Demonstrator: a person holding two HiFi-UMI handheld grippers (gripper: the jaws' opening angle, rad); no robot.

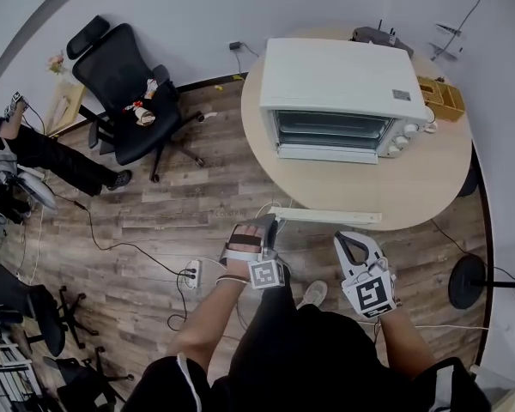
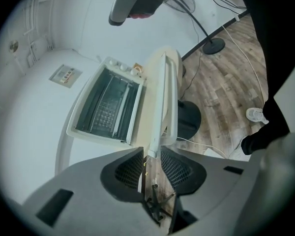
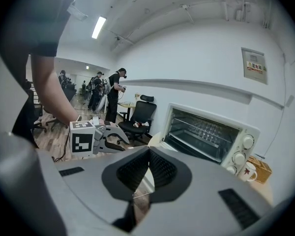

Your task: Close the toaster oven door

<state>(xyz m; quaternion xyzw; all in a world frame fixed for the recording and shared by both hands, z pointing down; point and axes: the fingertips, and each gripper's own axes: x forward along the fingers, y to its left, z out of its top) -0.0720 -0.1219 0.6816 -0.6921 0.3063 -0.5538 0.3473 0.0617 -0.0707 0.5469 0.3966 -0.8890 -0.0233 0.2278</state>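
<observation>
Head view: toaster oven (image 1: pixel 339 101) stands on the round tabletop (image 1: pixel 412 187), its door (image 1: pixel 326 216) lowered flat. Left gripper (image 1: pixel 269 223) fingers stand apart astride the door's end, not pressing. Right gripper (image 1: pixel 354 245) fingers closed together, empty, near the door.

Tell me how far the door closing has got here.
Done: nothing; the white toaster oven has its white drop-down door lying fully open. In hand: the left gripper has open jaws astride the door's edge. The right gripper is shut, empty. Left: swing the door up shut.
</observation>
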